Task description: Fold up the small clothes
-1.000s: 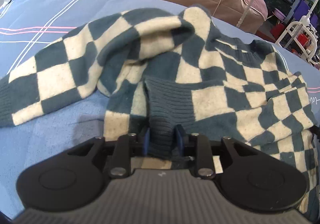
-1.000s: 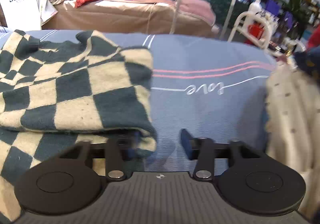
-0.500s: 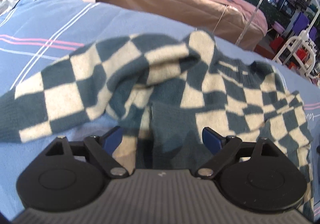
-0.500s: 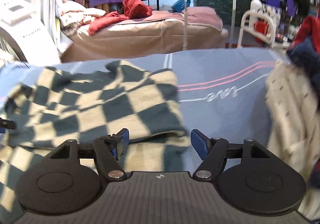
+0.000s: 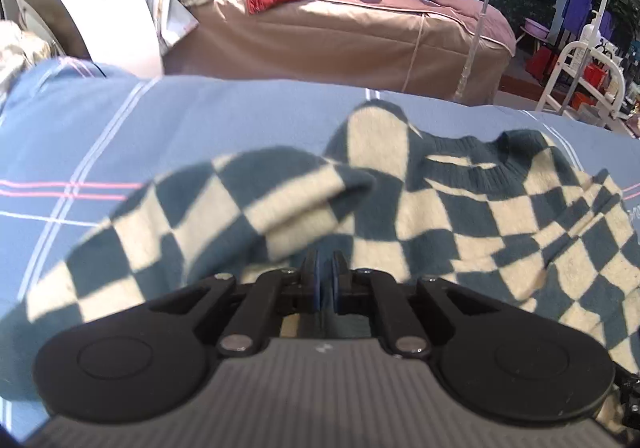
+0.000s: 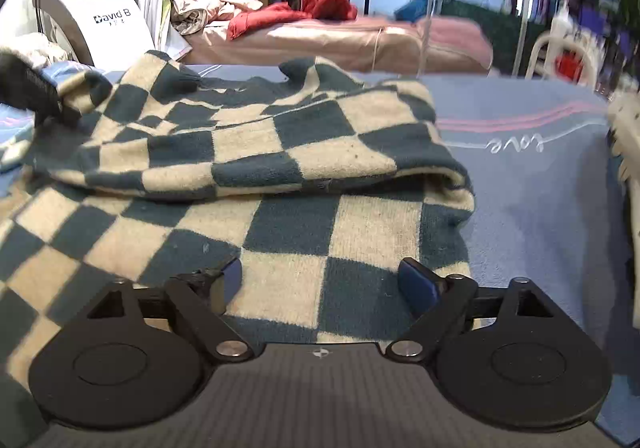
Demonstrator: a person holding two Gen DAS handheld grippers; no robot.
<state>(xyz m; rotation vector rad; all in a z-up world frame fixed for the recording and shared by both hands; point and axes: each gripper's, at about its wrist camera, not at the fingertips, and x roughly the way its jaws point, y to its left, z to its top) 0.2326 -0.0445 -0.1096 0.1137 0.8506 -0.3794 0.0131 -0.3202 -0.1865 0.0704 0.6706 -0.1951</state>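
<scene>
A teal-and-cream checkered sweater lies on the blue bedsheet. Its left sleeve is bunched up over the body, just beyond my left gripper. The left gripper's blue pads are pressed together with no cloth between them that I can see. In the right wrist view the sweater has its right side folded over the body. My right gripper is open and empty, low over the sweater's hem area. The left gripper's body shows at the far left of that view.
A cream garment lies at the right edge of the bed. Behind the bed stand a brown massage table with red clothes, a white machine and a white rack.
The left gripper let go of the ribbed cuff, opened, then shut empty and pulled back toward the sleeve. The right gripper pulled back from the sweater's folded edge and stays open over its hem.
</scene>
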